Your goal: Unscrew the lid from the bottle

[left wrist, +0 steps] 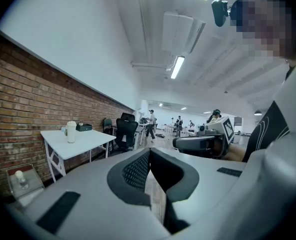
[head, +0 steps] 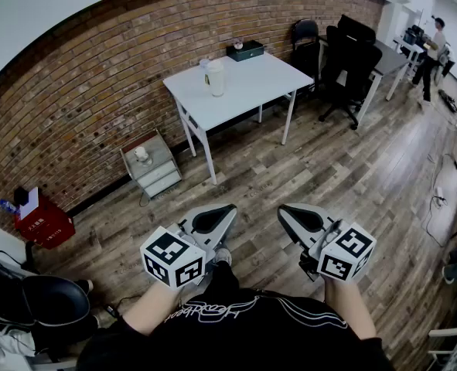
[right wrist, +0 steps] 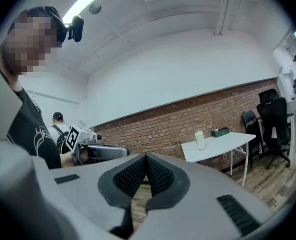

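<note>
I am holding both tools low in front of my body, above the wooden floor (head: 352, 168), and neither is carrying anything. The left hand-held gripper (head: 228, 208) is sitting fully closed: in the left gripper view its two ribbed pads are meeting at the tip with nothing between them. The right hand-held gripper (head: 283, 209) is doing the same, its jaws pressing together on nothing. The two are lying side by side with a gap between them, both pointing away from me toward the white table (head: 247, 95).

The bottle (head: 216, 78) is standing upright on that table, toward the edge that is running along the brick wall (head: 97, 91), and well apart from both hand-held grippers. It is pale, and its lid (head: 214, 64) is sitting on top. At the far corner of the table a dark box (head: 245, 50) is resting, near the bottle but not touching it.

Left of the table, against the wall, a small grey cabinet (head: 155, 170) is standing with a small white object (head: 141, 154) on its top; I cannot tell what that object is. Further left a red crate (head: 46, 224) is sitting on the floor. To the right of the table, black office chairs (head: 350, 52) are standing, and a person (head: 431, 49) is standing far off at the back of the room.
</note>
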